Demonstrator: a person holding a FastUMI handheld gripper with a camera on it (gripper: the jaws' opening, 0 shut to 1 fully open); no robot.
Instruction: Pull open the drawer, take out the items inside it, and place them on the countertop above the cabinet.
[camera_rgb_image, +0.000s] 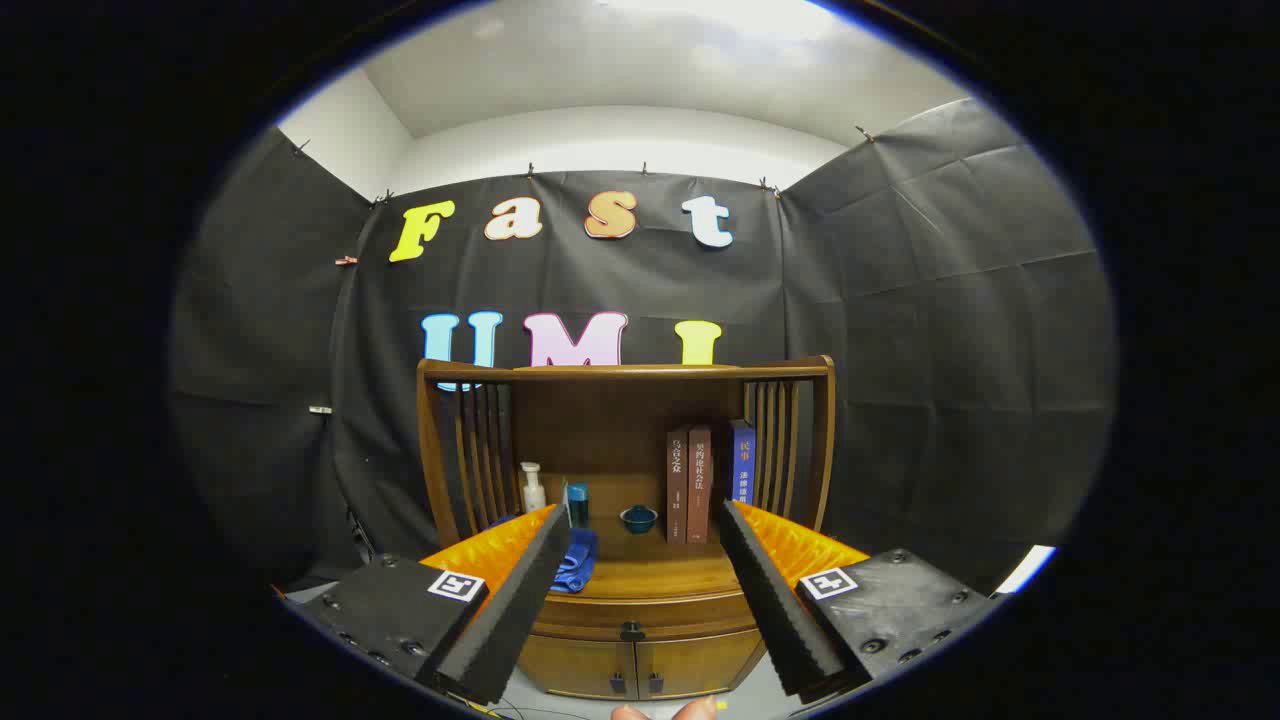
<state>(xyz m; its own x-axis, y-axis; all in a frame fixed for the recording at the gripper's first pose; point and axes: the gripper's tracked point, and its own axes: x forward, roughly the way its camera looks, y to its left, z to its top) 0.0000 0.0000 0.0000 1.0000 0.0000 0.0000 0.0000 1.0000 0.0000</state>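
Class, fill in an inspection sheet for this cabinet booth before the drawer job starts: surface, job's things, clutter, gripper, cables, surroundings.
Surface: wooden countertop of the cabinet, partly bare in the middle.
Job's things: drawer shut, its dark knob between and beyond the fingers; contents hidden.
Clutter: pump bottle, teal bottle, blue cloth, small bowl, upright books on the countertop.
Gripper: gripper open, fingers apart, holding nothing, short of the cabinet.
Cables: thin wires low by the near finger, faint.
Surroundings: black cloth wall, two lower cabinet doors shut.
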